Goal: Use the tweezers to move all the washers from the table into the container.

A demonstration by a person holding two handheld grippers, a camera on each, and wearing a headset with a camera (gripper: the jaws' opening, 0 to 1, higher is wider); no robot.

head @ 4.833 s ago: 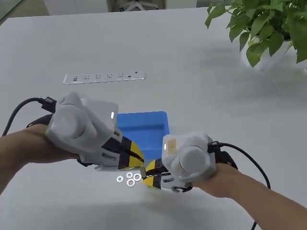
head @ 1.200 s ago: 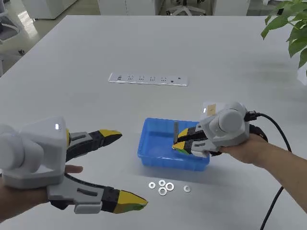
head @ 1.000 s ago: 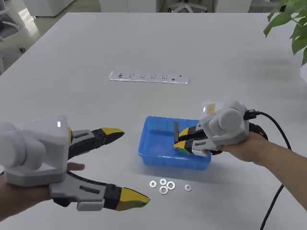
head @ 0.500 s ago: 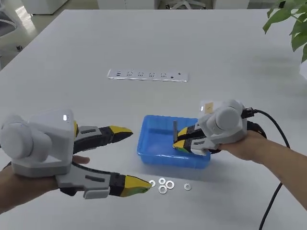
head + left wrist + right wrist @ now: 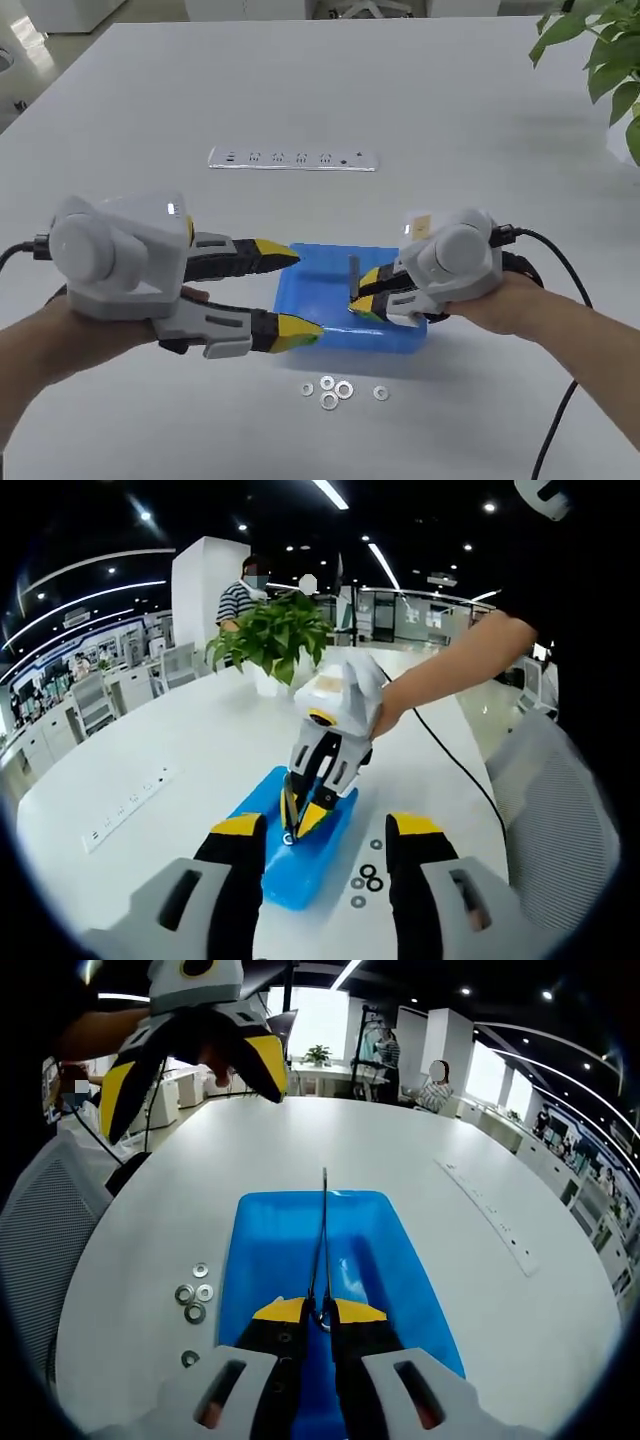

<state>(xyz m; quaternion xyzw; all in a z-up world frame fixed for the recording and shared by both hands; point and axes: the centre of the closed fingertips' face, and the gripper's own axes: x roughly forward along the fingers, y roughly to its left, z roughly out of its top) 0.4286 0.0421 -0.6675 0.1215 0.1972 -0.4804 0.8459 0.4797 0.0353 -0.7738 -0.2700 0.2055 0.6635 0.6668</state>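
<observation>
Several silver washers (image 5: pixel 329 389) lie loose on the white table just in front of a blue container (image 5: pixel 325 277). My right gripper (image 5: pixel 366 297) hovers over the container's right half, shut on thin metal tweezers (image 5: pixel 353 270) that point into it. In the right gripper view the tweezers (image 5: pixel 323 1225) run forward above the container (image 5: pixel 270 1250), with the washers (image 5: pixel 195 1295) to its left. Whether the tips hold a washer is too small to tell. My left gripper (image 5: pixel 288 292) stands open at the container's left end, nothing between its jaws. The left gripper view has the washers (image 5: pixel 365 876) beside the container (image 5: pixel 300 860).
A white power strip (image 5: pixel 292 158) lies farther back on the table. A potted plant (image 5: pixel 600 50) stands at the far right corner. A black cable (image 5: pixel 560 300) trails from the right gripper. People stand in the office background of the gripper views.
My left gripper, still open, has moved right and forward to the container's left end. The right gripper has stayed over the container, shut on the tweezers. The head camera has shifted.
</observation>
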